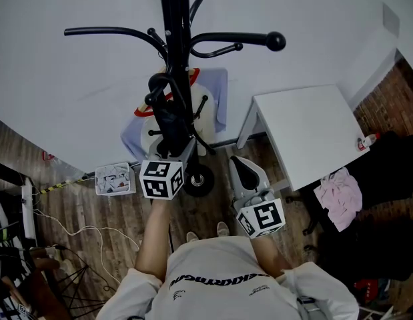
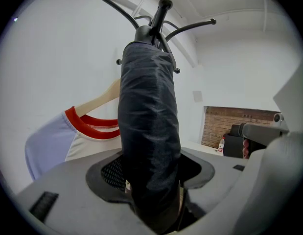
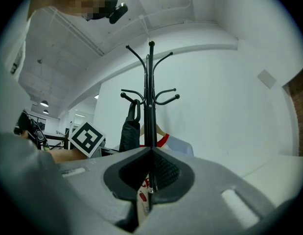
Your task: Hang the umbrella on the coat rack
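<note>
The black coat rack (image 1: 174, 19) stands against the white wall, its hooks spreading out from the pole (image 3: 150, 106). A folded black umbrella (image 1: 167, 122) is upright beside the pole. Its top loop (image 3: 134, 104) sits at a lower left hook and appears to be hooked over it. My left gripper (image 1: 178, 145) is shut on the umbrella's lower body (image 2: 149, 146), which fills the space between the jaws. My right gripper (image 1: 239, 164) is lower right of the rack, apart from it. Its jaws are shut with nothing in them (image 3: 151, 173).
A white and pale blue shirt with a red collar (image 1: 216, 95) hangs on a wooden hanger (image 2: 100, 98) behind the umbrella. A white table (image 1: 306, 132) stands to the right, with pink cloth (image 1: 339, 195) beyond it. A small printed box (image 1: 114, 179) and cables (image 1: 79, 232) lie on the floor at left.
</note>
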Motion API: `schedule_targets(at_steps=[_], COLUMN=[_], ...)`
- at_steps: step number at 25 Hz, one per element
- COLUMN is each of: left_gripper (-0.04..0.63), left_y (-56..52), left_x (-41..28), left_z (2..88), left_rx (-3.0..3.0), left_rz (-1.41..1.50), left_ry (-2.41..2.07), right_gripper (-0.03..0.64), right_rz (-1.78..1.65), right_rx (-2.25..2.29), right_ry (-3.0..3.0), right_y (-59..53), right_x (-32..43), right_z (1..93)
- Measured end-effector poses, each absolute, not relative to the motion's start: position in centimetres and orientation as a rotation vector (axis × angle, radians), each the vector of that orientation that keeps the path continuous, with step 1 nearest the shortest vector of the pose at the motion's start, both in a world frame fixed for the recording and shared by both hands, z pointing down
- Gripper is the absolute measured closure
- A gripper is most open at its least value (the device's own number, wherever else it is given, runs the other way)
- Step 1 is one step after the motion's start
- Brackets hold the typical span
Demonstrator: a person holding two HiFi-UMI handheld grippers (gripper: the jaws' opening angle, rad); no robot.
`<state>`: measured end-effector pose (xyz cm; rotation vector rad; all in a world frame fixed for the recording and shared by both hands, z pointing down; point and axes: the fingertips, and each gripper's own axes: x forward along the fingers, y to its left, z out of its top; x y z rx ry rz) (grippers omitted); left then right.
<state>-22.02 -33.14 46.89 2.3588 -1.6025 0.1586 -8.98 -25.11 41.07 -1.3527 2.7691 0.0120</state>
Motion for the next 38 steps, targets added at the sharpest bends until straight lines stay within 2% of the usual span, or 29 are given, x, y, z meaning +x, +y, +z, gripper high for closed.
schedule_targets(at_steps=[20, 28, 38], left_gripper=[0.319, 0.261, 0.256], left_y=[-36.3, -36.0, -34.1], left_x=[-22.3, -22.7, -23.8], left_z=[47.3, 47.6, 45.4], left_rx=[2.335, 2.284, 2.255], left_rz=[-0.040, -0.059, -0.112], left_ry=[-1.675, -1.700, -1.765], right_gripper=[0.620, 0.620, 0.620], right_rz=[0.020, 0.014, 0.012], right_rx=[-1.378, -1.371, -1.346], right_ry=[2.760, 2.762, 2.771], right_y=[-24.2, -23.8, -23.1], right_x=[-6.6, -6.3, -6.7], right_z=[41.0, 41.0, 41.0])
